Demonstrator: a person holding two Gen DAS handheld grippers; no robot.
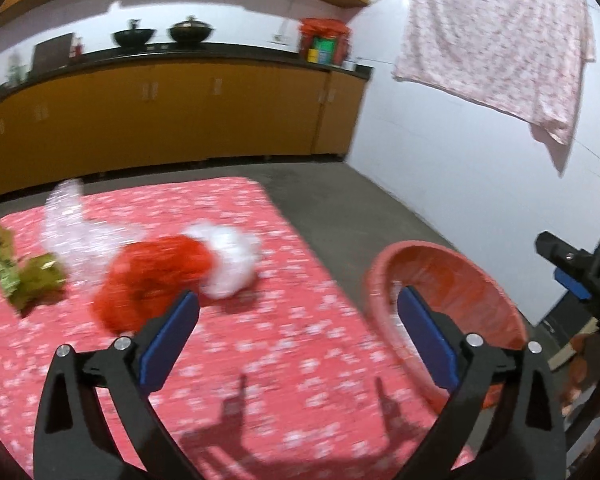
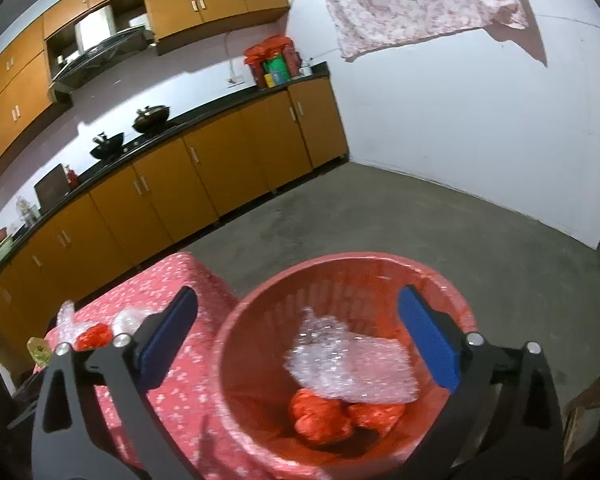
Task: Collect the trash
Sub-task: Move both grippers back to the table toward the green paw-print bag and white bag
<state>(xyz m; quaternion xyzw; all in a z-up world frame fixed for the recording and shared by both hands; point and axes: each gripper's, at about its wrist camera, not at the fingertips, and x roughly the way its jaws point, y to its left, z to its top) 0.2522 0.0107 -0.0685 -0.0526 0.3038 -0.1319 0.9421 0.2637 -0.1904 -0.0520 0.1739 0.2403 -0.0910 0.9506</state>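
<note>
I am holding my left gripper [image 1: 298, 310] spread wide, a red wrapper [image 1: 152, 280] just beyond its left finger; my right gripper [image 2: 298, 310] is gaping over the bin [image 2: 252, 320].

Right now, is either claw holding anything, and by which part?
Nothing is held. The left claw is open over the table; the right claw is open above the bin, with the bubble wrap lying loose inside.

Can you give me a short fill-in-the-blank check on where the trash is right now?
1. The bubble wrap lies inside the red ____.
2. The right claw is ____, holding nothing.
3. The red bag on the table lies between the green wrapper and a ____ crumpled bag.
4. Under the bubble wrap lie ____ bags.

Missing words: basket; open; white; red
</note>
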